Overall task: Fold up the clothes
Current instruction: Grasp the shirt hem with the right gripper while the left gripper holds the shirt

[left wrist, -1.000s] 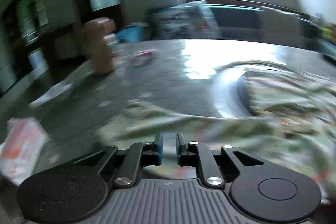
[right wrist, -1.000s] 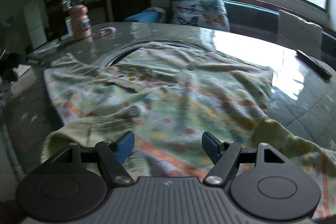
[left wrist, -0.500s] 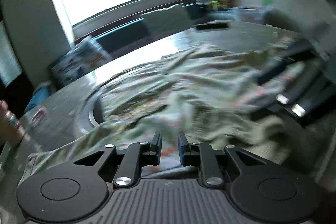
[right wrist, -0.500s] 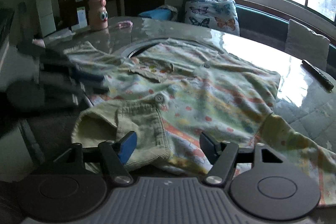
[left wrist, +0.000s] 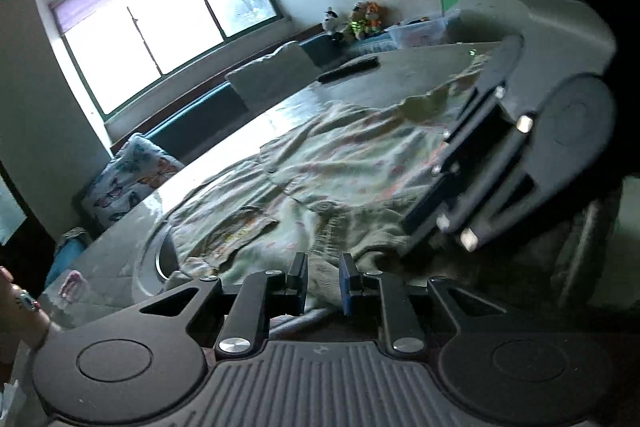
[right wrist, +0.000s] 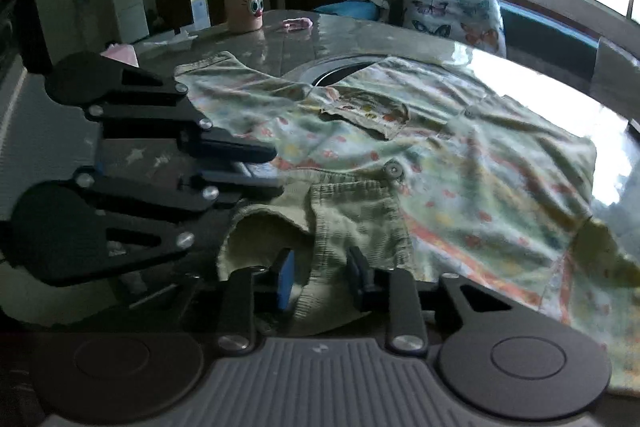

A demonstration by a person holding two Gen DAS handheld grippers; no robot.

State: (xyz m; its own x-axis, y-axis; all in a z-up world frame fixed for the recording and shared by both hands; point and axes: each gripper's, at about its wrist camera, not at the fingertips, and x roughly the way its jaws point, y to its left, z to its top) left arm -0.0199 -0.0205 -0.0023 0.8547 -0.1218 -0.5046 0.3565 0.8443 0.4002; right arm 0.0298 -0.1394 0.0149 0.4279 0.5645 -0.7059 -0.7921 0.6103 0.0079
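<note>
Right wrist: right gripper (right wrist: 318,277) low, straddling shirt (right wrist: 440,167) cuff.

Soft printed cloth garment (right wrist: 460,163), ribbed cuff (right wrist: 356,223); glossy, perhaps stone, table (right wrist: 344,39).

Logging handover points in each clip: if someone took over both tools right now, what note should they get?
Left tool: jaws nearly together on the near edge of the pale-green floral cloth garment, seemingly pinching it.
Right tool: jaws half closed astride the garment's olive ribbed cuff; grip not confirmed.
The garment lies spread and wrinkled on the glossy grey table, both tools at its near edge.
Done: the cuff corner looks turned over onto the print.
Left: secure both grips, fold the body, smooth it.
</note>
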